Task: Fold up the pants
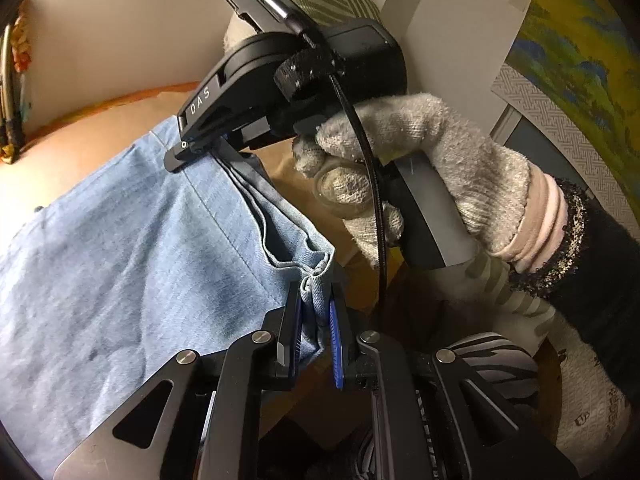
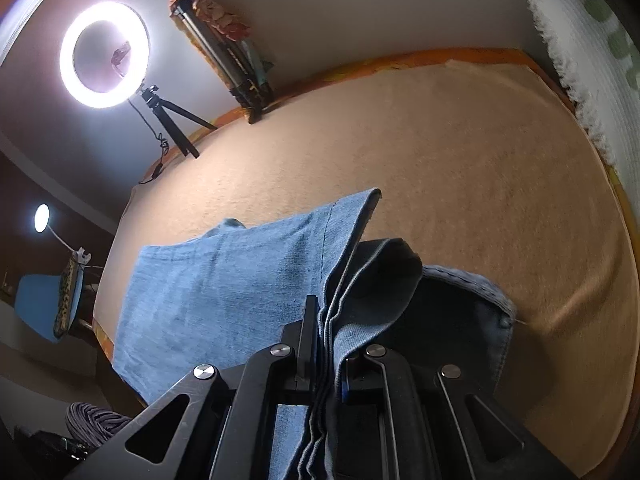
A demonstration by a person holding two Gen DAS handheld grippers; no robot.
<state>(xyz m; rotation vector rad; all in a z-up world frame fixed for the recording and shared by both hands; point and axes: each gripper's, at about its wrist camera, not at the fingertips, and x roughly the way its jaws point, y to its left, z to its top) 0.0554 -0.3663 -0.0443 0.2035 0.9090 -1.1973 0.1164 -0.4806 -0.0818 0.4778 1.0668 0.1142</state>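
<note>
Tan bed (image 2: 460, 152) under ring light (image 2: 105, 54) | step: I carry the pants (image 2: 224, 280) fold over | left hand-held gripper (image 1: 314, 320) and right hand-held gripper (image 2: 326, 344) both clenched on stacked denim | next: lay edges flush, then release.

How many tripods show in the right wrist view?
2. A small black tripod stands under the glowing ring light at upper left; a folded tripod leans against the wall beside it. Others may be out of frame.

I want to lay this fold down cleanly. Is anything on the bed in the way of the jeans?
Nothing visible. Both grippers, left and right, are shut on the jeans, and the tan blanket beyond them lies bare. The ring light and folded tripod stand at the far edge.
</note>
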